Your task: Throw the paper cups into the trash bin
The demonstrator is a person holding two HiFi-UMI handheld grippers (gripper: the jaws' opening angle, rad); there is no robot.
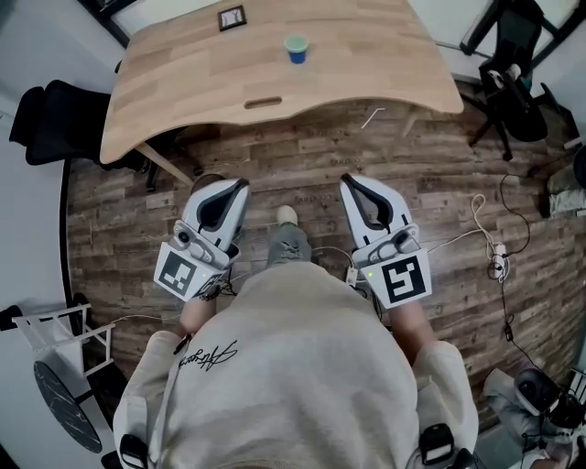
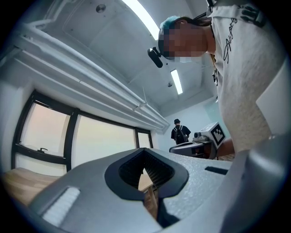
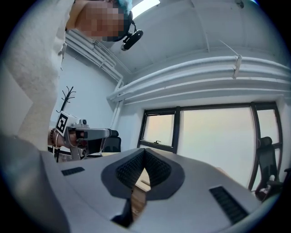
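- Cup (image 1: 296, 48), blue with a pale green top, stands upright on the table (image 1: 183, 82), the biggest thing I can see. It is on the table's far half, right of its middle.
- Plank floor (image 1: 302, 156) spreads out on the near side of the table, with a pale cable (image 1: 499, 261) lying on it beyond the table's right end.
- One black chair (image 1: 515, 87) sits off the table's right end, and a second chair (image 1: 55, 119) is off its left end.
- Left gripper (image 1: 240, 188) and right gripper (image 1: 348, 181) hang side by side on the near side of the table. Both point toward its edge and are well apart from the cup.
- I read the left jaws as pressed together with nothing between them, and the right jaws are likewise closed and empty.
- A black-framed card (image 1: 233, 17) lies flat at the table's far edge, near the cup and to its left.
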